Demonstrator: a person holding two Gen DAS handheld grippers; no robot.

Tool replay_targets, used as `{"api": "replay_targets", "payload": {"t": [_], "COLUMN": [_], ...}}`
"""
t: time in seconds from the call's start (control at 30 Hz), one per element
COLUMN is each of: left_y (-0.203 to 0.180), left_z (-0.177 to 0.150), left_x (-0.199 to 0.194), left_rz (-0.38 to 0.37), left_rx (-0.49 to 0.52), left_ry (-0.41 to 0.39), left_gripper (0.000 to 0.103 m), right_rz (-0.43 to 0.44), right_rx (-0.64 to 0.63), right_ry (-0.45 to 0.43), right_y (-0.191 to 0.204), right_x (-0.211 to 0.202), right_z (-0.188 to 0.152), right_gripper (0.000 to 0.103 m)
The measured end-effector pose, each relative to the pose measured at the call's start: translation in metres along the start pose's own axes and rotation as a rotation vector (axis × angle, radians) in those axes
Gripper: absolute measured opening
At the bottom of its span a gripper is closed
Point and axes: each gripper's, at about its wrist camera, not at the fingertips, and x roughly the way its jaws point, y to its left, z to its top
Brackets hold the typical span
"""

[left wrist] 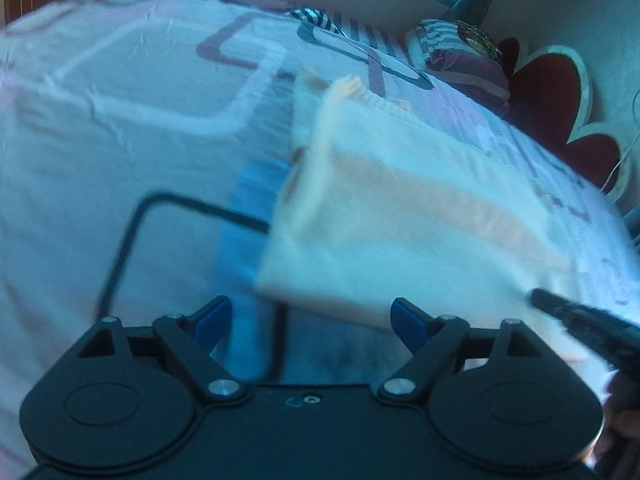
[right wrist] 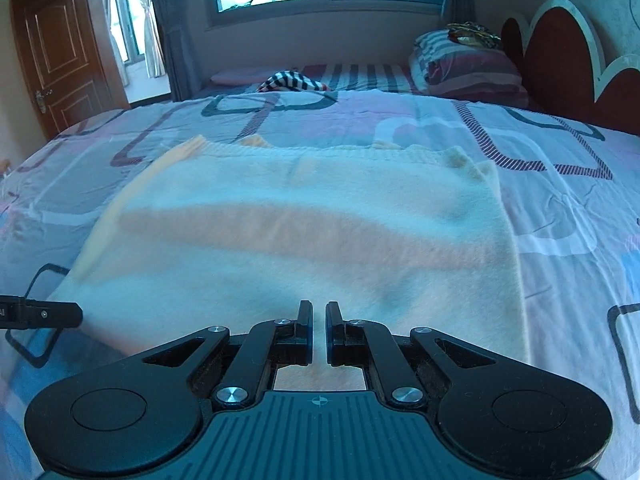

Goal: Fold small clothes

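A small cream knit sweater (right wrist: 304,232) with an orange stripe lies flat on the patterned bedsheet (right wrist: 560,184). My right gripper (right wrist: 319,320) sits over its near hem with the jaws nearly closed; a thin gap shows, and whether cloth is pinched I cannot tell. In the left wrist view, which is blurred, the sweater (left wrist: 400,216) lies ahead and to the right. My left gripper (left wrist: 312,316) is open, blue pads wide apart, at the sweater's near left corner. The right gripper's finger (left wrist: 588,320) shows at the right edge. The left gripper's finger (right wrist: 40,314) shows at the left edge.
A striped pillow (right wrist: 468,64) and a dark red headboard (right wrist: 556,44) stand at the far right. A black-and-white striped garment (right wrist: 292,80) lies at the far side of the bed. A wooden door (right wrist: 60,52) is at the left, a window behind.
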Motion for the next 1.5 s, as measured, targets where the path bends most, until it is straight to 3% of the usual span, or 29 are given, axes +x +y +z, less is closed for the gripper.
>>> {"api": "replay_targets", "payload": {"t": [0.1,0.27,0.47,0.67,0.9,1.03,1.13,1.23,1.27,1.5], "left_y": [-0.005,0.005,0.018,0.016,0.021,0.028,0.034,0.031,0.028,-0.029], "left_z": [-0.006,-0.001,0.007,0.019,0.033,0.033,0.032,0.035,0.037,0.054], "left_x": [0.003,0.017,0.035,0.054,0.073,0.077,0.076,0.07,0.066,0.032], "left_rz": [-0.081,-0.171,-0.279,-0.321,-0.33,-0.3,-0.302,-0.293,-0.287,-0.247], "left_rx": [-0.047,-0.187,-0.326,-0.377,-0.412,-0.422,-0.43,-0.404,-0.38,-0.086], "left_ry": [0.036,0.007,-0.07,-0.16,-0.209,-0.202,-0.192,-0.199,-0.21,-0.296], "left_gripper": [0.086,0.09,0.094,0.092,0.055,0.021,0.016,0.011,0.007,0.007], "right_rz": [-0.018,-0.053,-0.049,-0.032,-0.014,-0.027,-0.062,-0.102,-0.109,-0.107], "right_rx": [-0.008,0.001,0.034,0.046,0.042,0.042,0.005,-0.086,-0.09,-0.081], "right_ry": [0.026,0.027,0.007,-0.025,-0.072,-0.086,-0.024,-0.057,-0.061,-0.077], "right_y": [0.008,0.007,0.006,0.01,0.019,0.022,0.025,0.035,0.036,0.036], "right_x": [0.004,0.0,-0.008,0.002,0.029,0.046,0.068,0.073,0.073,0.078], "right_z": [-0.009,-0.018,-0.018,-0.003,0.028,0.042,0.04,0.028,0.027,0.025], "right_gripper": [0.006,0.036,0.036,0.036,0.036,0.036,0.036,0.036,0.036,0.037]}}
